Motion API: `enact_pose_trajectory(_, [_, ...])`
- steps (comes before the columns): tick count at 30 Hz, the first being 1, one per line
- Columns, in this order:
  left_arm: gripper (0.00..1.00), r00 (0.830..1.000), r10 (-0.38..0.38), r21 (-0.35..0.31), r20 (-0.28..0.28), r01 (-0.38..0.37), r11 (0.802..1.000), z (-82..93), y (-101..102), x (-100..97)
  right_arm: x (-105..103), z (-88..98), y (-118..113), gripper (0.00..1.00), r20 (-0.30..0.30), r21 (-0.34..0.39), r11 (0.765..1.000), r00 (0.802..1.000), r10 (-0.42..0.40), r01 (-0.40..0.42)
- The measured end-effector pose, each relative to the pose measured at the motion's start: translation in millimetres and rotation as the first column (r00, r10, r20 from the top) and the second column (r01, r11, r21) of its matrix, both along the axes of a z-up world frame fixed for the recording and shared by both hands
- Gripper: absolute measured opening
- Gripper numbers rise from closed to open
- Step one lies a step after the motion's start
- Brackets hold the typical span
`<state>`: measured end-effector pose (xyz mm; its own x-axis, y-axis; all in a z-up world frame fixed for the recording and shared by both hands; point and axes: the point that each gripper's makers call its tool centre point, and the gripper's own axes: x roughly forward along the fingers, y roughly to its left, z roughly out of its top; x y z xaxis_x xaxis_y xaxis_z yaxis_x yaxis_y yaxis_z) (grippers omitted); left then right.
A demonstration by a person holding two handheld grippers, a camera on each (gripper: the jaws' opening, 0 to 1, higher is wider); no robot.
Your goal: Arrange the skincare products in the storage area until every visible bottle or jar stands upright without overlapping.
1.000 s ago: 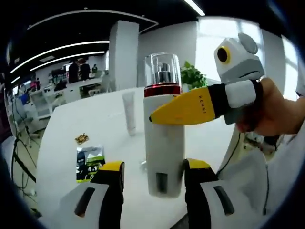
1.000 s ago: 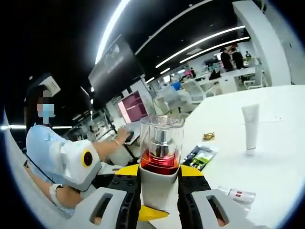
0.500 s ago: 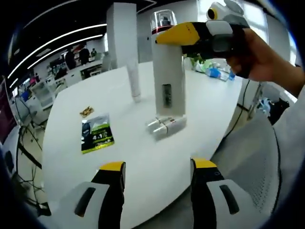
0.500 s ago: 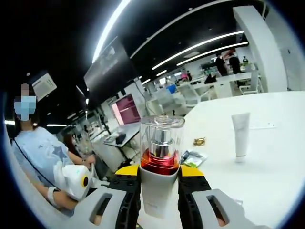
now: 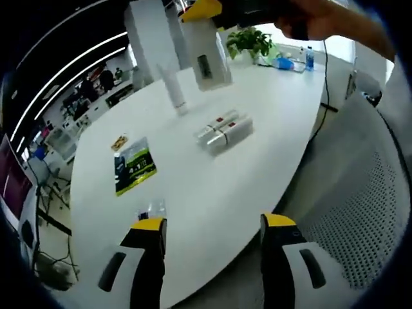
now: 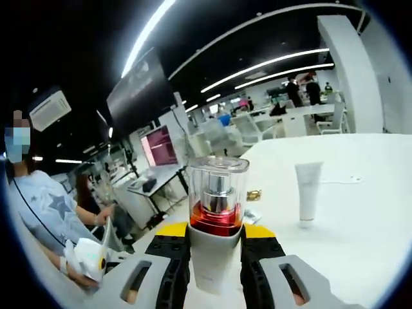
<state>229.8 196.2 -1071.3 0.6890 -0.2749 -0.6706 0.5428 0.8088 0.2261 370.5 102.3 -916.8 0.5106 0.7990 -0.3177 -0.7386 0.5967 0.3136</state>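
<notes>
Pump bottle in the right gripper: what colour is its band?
Red, under the clear cap of the pump bottle; right gripper view.

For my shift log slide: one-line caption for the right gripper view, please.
Right gripper jaws clamp a white pump bottle with clear cap; a white tube stands upright on the white table.

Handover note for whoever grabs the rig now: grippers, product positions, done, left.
Right gripper: shut on the pump bottle, held upright above the white table.
Left gripper: open, holding nothing, near the table's edge.
Standing: white tube, upright on its cap.
Lying flat: two small bottles side by side mid-table; green sachet and a small gold packet nearby.
Done: tube is up.
Left: set the pump bottle down upright, stand both small bottles apart.
</notes>
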Motion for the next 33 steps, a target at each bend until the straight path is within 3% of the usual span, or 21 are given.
enact_pose_trajectory(2, [0.56, 0.998, 0.037, -0.009, -0.046, -0.037, 0.999, -8.0, 6, 0.5, 8, -2.9, -5, 0.23, 0.005, -0.020, 1.000, 1.000, -0.009, 0.009])
enact_pose_trajectory(4, [0.57, 0.996, 0.063, -0.026, -0.057, -0.064, 0.998, -9.8, 10, 2.7, 14, -4.3, -9, 0.23, 0.012, -0.034, 0.999, 1.000, -0.019, 0.019])
enact_pose_trajectory(9, [0.56, 0.996, 0.014, 0.000, -0.088, -0.014, 1.000, -19.4, 2, -4.4, 35, -8.6, -21, 0.23, 0.026, -0.058, 0.997, 0.998, -0.057, 0.059])
enact_pose_trajectory(15, [0.54, 0.993, 0.053, 0.002, -0.108, -0.053, 0.999, -23.9, 11, -4.3, 60, -22.7, -32, 0.23, 0.037, -0.111, 0.990, 0.996, -0.083, 0.087])
enact_pose_trajectory(21, [0.52, 0.984, 0.062, 0.034, -0.164, -0.057, 0.998, -35.7, 15, -9.6, 79, -38.8, -39, 0.23, 0.031, -0.153, 0.982, 0.993, -0.111, 0.115])
enact_pose_trajectory(26, [0.41, 0.982, 0.061, 0.027, -0.178, -0.057, 0.998, -36.5, 16, -11.8, 95, -54.7, -43, 0.23, 0.012, -0.172, 0.975, 0.990, -0.138, 0.138])
enact_pose_trajectory(29, [0.45, 0.987, 0.074, 0.020, -0.142, -0.071, 0.997, -31.8, 20, -7.0, 103, -62.7, -47, 0.23, 0.006, -0.190, 0.970, 0.988, -0.155, 0.153])
enact_pose_trajectory(31, [0.44, 0.981, 0.063, 0.030, -0.182, -0.059, 0.998, -40.0, 18, -13.1, 113, -70.9, -50, 0.23, 0.005, -0.216, 0.964, 0.987, -0.161, 0.158])
enact_pose_trajectory(33, [0.42, 0.981, 0.058, 0.036, -0.184, -0.052, 0.998, -41.6, 19, -13.4, 120, -75.2, -52, 0.23, 0.003, -0.225, 0.961, 0.986, -0.167, 0.163])
